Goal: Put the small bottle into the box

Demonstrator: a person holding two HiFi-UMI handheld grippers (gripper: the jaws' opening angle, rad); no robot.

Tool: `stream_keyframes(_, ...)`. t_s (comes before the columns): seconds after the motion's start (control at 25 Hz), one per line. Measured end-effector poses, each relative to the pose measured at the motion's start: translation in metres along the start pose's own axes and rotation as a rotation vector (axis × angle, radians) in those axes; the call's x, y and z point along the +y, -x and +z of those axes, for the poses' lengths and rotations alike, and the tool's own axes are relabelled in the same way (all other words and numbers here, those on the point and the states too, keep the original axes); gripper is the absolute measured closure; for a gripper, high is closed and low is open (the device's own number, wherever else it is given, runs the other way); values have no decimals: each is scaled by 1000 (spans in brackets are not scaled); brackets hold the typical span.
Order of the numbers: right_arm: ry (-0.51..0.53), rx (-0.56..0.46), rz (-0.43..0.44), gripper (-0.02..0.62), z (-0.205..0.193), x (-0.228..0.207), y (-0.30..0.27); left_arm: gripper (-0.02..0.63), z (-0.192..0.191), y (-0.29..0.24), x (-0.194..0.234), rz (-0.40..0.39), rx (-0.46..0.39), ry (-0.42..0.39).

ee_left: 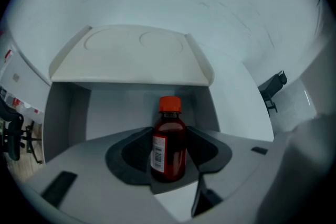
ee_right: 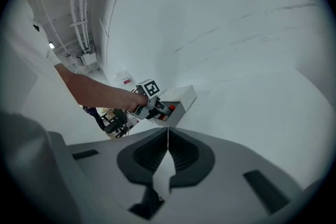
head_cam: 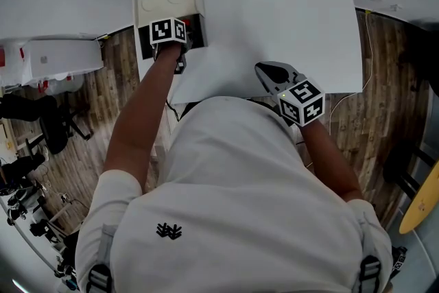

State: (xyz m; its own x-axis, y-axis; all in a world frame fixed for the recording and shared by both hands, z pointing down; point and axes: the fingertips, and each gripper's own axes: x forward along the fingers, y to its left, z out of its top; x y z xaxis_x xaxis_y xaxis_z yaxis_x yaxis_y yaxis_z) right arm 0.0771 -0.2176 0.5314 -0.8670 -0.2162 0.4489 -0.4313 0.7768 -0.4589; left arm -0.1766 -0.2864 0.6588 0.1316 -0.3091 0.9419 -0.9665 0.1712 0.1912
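No legible words; the label [ee_left: 157, 150] on the small bottle [ee_left: 174, 136] shows only a barcode.

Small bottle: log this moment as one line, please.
left gripper: shut on small bottle, upright | box: open, bottle at its mouth | right gripper: shut, empty, over table

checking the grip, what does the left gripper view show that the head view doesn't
Only the left gripper view: the small bottle seen clearly, dark red with an orange cap and a barcode label, upright and gripped between the left gripper's jaws. Only the head view: the right gripper over the table's near edge, and the wooden floor. Both: the box with its cream lid open, on the white table.
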Motion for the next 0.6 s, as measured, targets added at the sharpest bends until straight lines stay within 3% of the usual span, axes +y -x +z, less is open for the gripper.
stream_keyframes(0.6, -16, 10, 8, 588, -2, -1, -4, 397, -4, -1, -1, -5, 59, 15)
